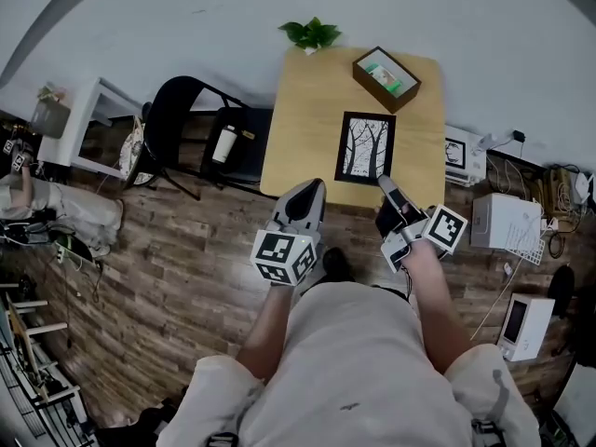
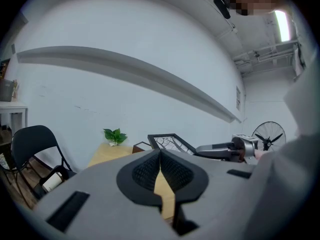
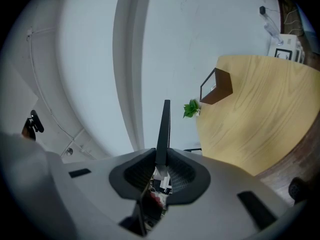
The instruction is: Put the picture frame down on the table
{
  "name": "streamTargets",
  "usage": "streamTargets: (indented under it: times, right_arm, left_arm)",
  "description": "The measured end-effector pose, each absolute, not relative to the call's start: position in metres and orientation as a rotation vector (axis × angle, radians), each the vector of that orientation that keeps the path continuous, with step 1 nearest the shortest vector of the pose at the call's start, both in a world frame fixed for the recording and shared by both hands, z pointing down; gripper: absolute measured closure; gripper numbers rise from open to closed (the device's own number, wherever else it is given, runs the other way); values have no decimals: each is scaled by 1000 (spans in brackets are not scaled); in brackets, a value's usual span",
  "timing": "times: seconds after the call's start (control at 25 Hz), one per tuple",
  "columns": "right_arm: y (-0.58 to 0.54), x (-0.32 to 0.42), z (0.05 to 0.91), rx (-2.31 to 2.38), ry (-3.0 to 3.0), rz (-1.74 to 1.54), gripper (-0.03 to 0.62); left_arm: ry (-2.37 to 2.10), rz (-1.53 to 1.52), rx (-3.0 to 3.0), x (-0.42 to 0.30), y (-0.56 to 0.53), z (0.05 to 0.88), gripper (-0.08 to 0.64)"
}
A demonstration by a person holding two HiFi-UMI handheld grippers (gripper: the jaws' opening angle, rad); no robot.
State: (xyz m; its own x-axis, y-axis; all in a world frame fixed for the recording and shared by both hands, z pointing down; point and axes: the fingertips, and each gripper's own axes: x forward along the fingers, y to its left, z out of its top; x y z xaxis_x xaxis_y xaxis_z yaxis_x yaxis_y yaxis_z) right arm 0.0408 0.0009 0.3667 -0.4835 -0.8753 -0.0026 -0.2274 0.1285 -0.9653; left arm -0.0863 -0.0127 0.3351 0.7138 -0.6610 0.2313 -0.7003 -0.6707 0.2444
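Between the right gripper's [image 1: 385, 182] jaws sits the near right corner of the picture frame [image 1: 365, 147], and they're clamped hard on its black edge. The forearm reaches forward from the body, gripper angled in toward the table [image 1: 307, 119]. In the right gripper view the frame [image 3: 163, 129] is edge-on, its long axis running straight out from the jaws [image 3: 161, 158], tree print facing up over the tabletop. Beyond the frame's far end stand a wooden box [image 1: 386, 79] and a potted plant [image 1: 311, 33]. The left gripper [image 1: 311, 190] hangs level just short of the table's near edge, jaws pressed together on nothing, with the frame [image 2: 170, 142] ahead and to their right.
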Motion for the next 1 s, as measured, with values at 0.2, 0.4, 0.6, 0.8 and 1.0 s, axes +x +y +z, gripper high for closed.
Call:
streamTargets:
  times: [0.2, 0.4, 0.6, 0.8, 1.0]
  right_arm:
    - [-19, 22, 372, -1070, 1801, -1390, 525]
    - [-32, 12, 383, -1091, 1797, -1416, 525]
    - [-39, 4, 393, -1111, 1816, -1460, 525]
    - [-43, -3, 403, -1100, 1839, -1507, 525]
    - [-56, -8, 415, -1080, 1863, -1571, 525]
  left_arm:
    - [-1046, 175, 2610, -101, -32, 340, 552]
    - [-1033, 168, 2600, -109, -47, 347, 552]
    - [-1035, 161, 2585, -116, -55, 351, 552]
    - [-1056, 161, 2560, -121, -60, 357, 552]
    - [-1096, 180, 2520, -125, -68, 366, 552]
